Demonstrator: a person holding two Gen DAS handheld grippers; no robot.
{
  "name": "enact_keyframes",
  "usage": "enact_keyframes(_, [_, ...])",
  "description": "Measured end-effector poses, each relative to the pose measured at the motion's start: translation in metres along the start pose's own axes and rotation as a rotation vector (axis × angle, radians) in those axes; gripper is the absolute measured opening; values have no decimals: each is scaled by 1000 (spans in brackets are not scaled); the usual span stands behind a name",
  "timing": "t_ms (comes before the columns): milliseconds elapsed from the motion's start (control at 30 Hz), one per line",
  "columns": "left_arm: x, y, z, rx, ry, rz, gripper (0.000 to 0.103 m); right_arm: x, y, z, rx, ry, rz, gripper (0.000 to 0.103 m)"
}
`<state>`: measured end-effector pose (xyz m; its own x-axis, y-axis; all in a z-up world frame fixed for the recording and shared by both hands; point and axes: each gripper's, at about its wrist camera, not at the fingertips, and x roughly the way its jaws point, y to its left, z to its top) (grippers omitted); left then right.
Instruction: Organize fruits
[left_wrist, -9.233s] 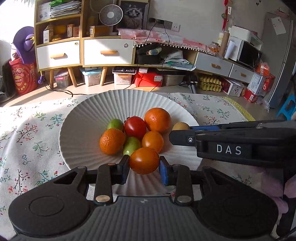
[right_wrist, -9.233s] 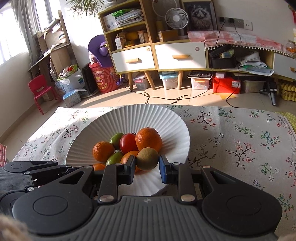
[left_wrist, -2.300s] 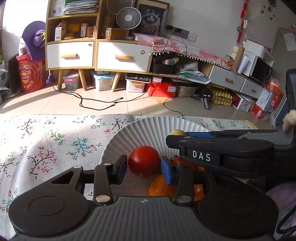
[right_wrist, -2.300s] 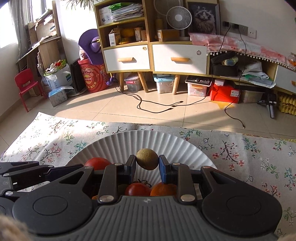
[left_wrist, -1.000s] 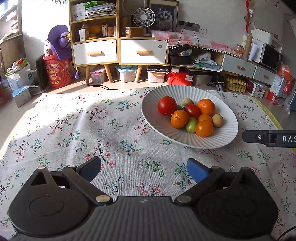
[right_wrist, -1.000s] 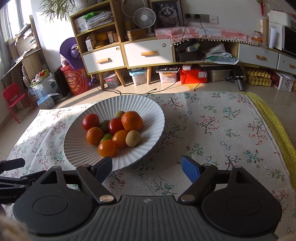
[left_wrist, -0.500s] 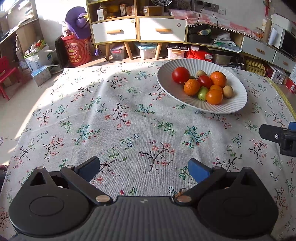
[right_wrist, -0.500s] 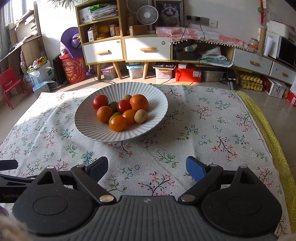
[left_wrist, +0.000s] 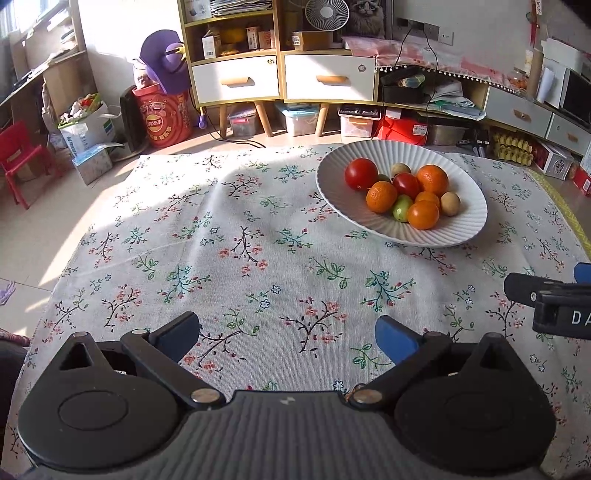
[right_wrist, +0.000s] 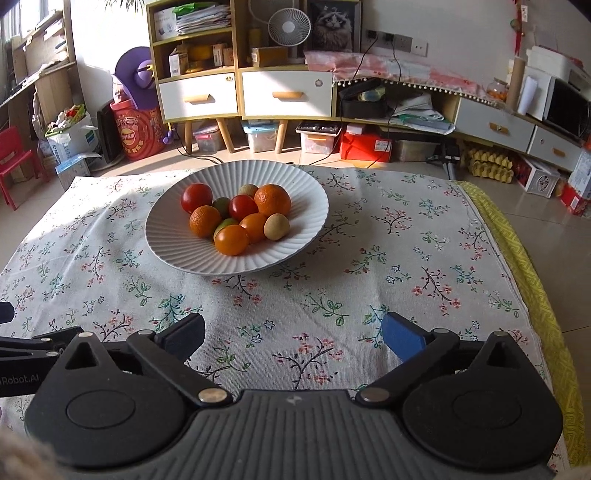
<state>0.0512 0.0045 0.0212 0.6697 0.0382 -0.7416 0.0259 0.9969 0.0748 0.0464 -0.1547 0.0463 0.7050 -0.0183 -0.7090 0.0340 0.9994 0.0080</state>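
Though on one plate (right_wrist: 309, 216), ten fruits (right_wrist: 242, 207)

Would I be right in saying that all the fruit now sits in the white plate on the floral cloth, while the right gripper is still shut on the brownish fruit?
Not quite. The fruit is all in the white plate on the floral cloth, but the right gripper is open and empty. The right wrist view shows its jaws spread wide, and the brownish fruit lies in the plate.

Both wrist views high above tablecloth (left_wrist: 258, 258), facing shelves, sharing fruit plate (right_wrist: 303, 221)
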Motion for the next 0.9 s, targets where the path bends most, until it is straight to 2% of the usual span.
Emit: enact_keyframes(900, [0, -1, -2, 2, 25, -31, 103, -4, 13, -5, -54, 2, -7, 102])
